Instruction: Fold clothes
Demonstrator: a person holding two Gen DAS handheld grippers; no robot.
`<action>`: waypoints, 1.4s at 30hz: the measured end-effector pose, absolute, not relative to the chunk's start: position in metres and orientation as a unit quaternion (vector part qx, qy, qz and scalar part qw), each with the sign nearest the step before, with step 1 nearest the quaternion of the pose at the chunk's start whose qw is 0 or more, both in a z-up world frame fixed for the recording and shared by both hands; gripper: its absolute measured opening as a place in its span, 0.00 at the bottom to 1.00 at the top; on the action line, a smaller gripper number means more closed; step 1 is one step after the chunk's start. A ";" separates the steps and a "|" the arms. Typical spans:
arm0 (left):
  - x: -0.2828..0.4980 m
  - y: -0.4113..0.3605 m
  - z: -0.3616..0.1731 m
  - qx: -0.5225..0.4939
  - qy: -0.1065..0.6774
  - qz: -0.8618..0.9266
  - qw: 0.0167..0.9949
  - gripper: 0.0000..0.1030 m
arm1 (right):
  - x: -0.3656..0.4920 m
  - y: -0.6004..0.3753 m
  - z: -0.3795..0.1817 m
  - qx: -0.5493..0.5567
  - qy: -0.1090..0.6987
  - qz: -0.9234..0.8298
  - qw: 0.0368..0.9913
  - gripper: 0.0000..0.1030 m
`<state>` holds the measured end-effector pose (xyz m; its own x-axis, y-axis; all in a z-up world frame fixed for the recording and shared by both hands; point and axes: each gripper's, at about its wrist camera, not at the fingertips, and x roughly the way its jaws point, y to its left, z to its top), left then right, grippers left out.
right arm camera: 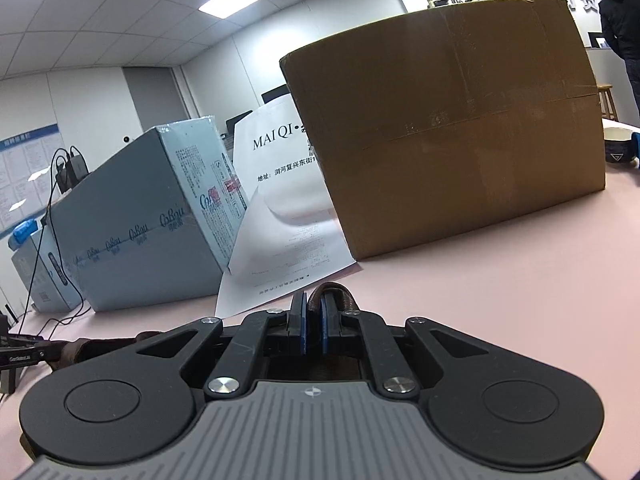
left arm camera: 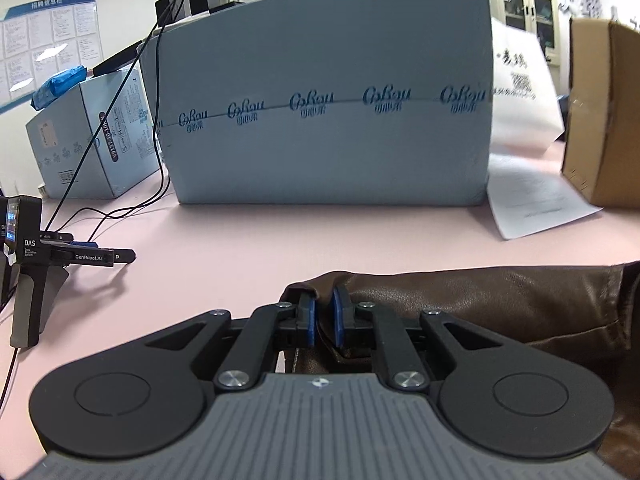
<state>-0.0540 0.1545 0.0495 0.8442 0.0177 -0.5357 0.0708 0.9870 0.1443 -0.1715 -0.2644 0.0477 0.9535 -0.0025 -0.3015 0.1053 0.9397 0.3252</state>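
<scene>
Two hand-held grippers (left arm camera: 322, 316) (right arm camera: 314, 322), pinching brown jacket (left arm camera: 500, 300)

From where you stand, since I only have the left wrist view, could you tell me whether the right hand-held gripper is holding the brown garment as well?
Observer: Yes, the right hand-held gripper is shut on a fold of the brown leather garment.
Operator: Thank you. What lies directly ahead of it?
Observer: A printed white sheet, lying on the pink table against the cardboard box.
Operator: Is anything beyond that box?
Observer: A dark mug stands on the table to the box's right, and a person in a dark jacket stands at the far wall.
</scene>
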 end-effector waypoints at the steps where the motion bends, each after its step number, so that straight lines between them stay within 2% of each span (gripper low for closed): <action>1: -0.053 0.153 0.047 0.081 0.279 -0.009 0.957 0.13 | -0.171 -0.263 0.047 0.166 0.150 -0.027 0.974 0.07; 3: -0.053 0.152 0.043 0.082 0.263 0.002 0.961 0.30 | -0.177 -0.263 0.045 0.158 0.145 -0.028 0.976 0.10; 5: -0.057 0.153 0.041 0.082 0.236 0.016 0.968 0.88 | -0.182 -0.255 0.044 0.112 0.131 -0.053 0.984 0.32; 6: -0.058 0.153 0.041 0.082 0.228 0.018 0.970 0.91 | -0.187 -0.248 0.044 0.083 0.116 -0.078 0.987 0.61; 7: -0.062 0.153 0.042 0.082 0.215 0.017 0.973 0.91 | -0.193 -0.242 0.044 0.053 0.092 -0.098 0.989 0.77; 12: -0.079 0.154 0.049 0.089 0.172 0.010 0.981 0.91 | -0.221 -0.219 0.047 -0.021 -0.019 -0.086 0.996 0.99; 21: -0.125 0.155 0.048 0.101 0.157 -0.013 0.982 0.91 | -0.256 -0.190 0.043 -0.087 -0.125 -0.046 0.987 1.00; 31: -0.141 0.176 0.040 -0.017 0.237 -0.075 0.968 0.91 | -0.217 -0.188 0.029 -0.065 0.032 -0.032 0.997 1.00; 42: -0.153 0.146 0.011 0.050 0.302 -0.054 0.951 0.91 | -0.195 -0.205 0.024 -0.013 0.125 -0.071 0.989 1.00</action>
<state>-0.1532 0.1465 0.0107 0.8122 -0.0735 -0.5787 0.1333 0.9892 0.0613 -0.1946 -0.2053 0.0235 0.9585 -0.1434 -0.2464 0.1370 0.9896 -0.0427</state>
